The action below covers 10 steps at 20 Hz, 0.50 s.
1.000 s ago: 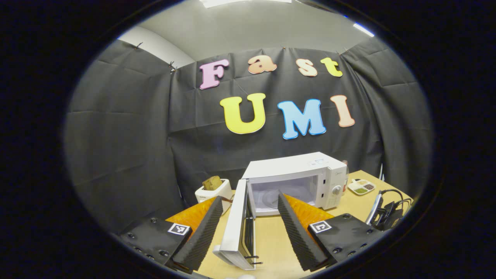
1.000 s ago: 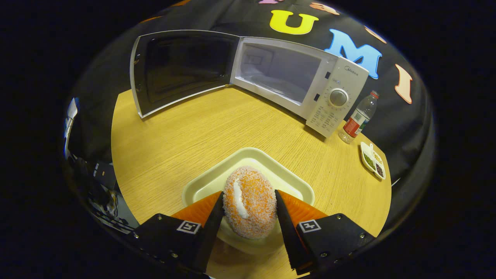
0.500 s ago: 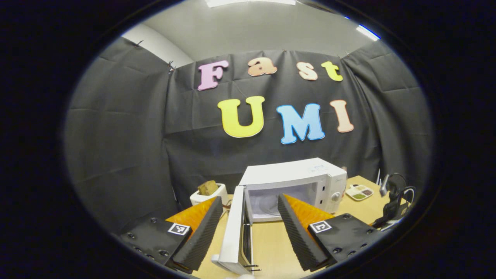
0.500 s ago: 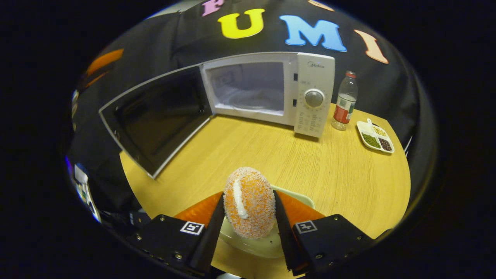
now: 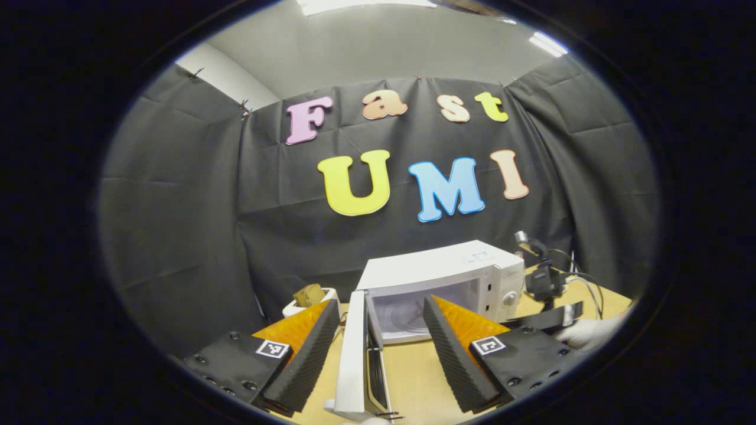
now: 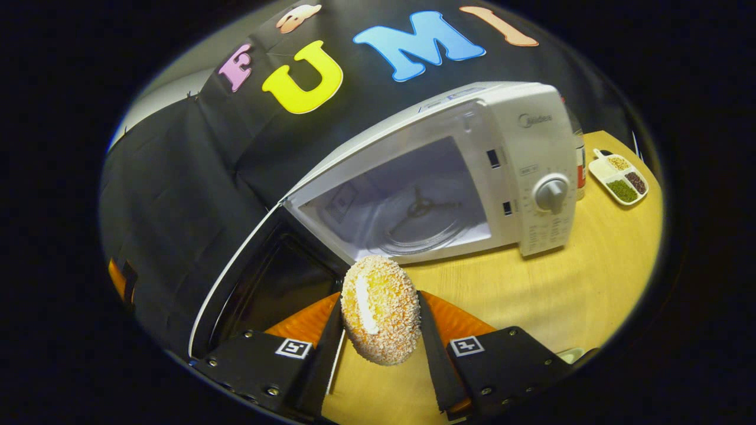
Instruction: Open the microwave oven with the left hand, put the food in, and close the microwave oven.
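Carrying the food toward the cavity is the step in hand. The right gripper (image 6: 378,336) is clamped on a crumb-coated bun (image 6: 381,310), both fingers pressing its sides, with the bun raised off the table (image 6: 531,301). A second ago the bun sat low over a pale tray on the table; half a second ago it was lifted with the tray underneath; now the tray has dropped out of sight apart from what may be a sliver of it at the lower right edge, and the microwave oven (image 6: 520,177) appears much larger and closer, its open cavity directly beyond the bun. The glass turntable (image 6: 422,227) lies exposed on the cavity floor. The microwave door (image 6: 260,283) stands swung wide to the left of the bun, so the opening step is judged complete.

The left gripper (image 5: 378,348) hangs with its fingers apart, holding nothing, positioned just behind the edge of the open door (image 5: 354,354). Over the last second its view has shifted little, while the right gripper and the gloved hand (image 5: 585,333) holding it have come into sight at the right.

Remaining work: advance the bun over the turntable, release, withdraw, then swing the door shut. Clearance against the cavity's front lip needs care
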### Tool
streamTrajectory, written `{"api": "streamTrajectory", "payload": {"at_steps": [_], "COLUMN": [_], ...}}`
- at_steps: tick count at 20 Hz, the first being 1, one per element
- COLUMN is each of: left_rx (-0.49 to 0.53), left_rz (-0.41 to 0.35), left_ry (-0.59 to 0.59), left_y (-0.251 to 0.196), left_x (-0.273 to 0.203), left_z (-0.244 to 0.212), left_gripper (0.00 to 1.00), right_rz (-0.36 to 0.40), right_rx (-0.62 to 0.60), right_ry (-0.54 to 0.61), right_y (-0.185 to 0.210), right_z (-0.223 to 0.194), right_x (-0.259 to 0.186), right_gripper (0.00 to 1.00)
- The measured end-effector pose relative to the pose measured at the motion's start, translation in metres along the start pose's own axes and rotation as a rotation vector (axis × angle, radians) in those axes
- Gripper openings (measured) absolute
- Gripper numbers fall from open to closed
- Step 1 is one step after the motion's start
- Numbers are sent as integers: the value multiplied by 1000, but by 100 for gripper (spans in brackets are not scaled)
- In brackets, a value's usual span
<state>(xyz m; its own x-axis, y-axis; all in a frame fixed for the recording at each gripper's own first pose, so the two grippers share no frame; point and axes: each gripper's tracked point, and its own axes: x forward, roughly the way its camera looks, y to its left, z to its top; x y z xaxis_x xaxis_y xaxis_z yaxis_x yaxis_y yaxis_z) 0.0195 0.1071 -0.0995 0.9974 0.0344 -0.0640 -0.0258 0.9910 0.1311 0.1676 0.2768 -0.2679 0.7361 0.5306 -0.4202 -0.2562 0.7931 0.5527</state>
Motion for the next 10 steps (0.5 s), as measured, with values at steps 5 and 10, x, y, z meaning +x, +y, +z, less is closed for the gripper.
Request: {"api": "streamTrajectory", "payload": {"at_steps": [5, 10], "left_rx": [-29, -26], "left_rz": [-5, 14], "left_ry": [-10, 11], "left_y": [-4, 8], "left_x": [16, 18], "left_z": [-6, -20], "left_gripper": [96, 99], "right_rz": [-65, -192], "right_rx": [88, 190], "right_ry": [-97, -227], "right_y": [-3, -33], "right_z": [20, 49], "right_x": [66, 106], "right_gripper": [70, 70]}}
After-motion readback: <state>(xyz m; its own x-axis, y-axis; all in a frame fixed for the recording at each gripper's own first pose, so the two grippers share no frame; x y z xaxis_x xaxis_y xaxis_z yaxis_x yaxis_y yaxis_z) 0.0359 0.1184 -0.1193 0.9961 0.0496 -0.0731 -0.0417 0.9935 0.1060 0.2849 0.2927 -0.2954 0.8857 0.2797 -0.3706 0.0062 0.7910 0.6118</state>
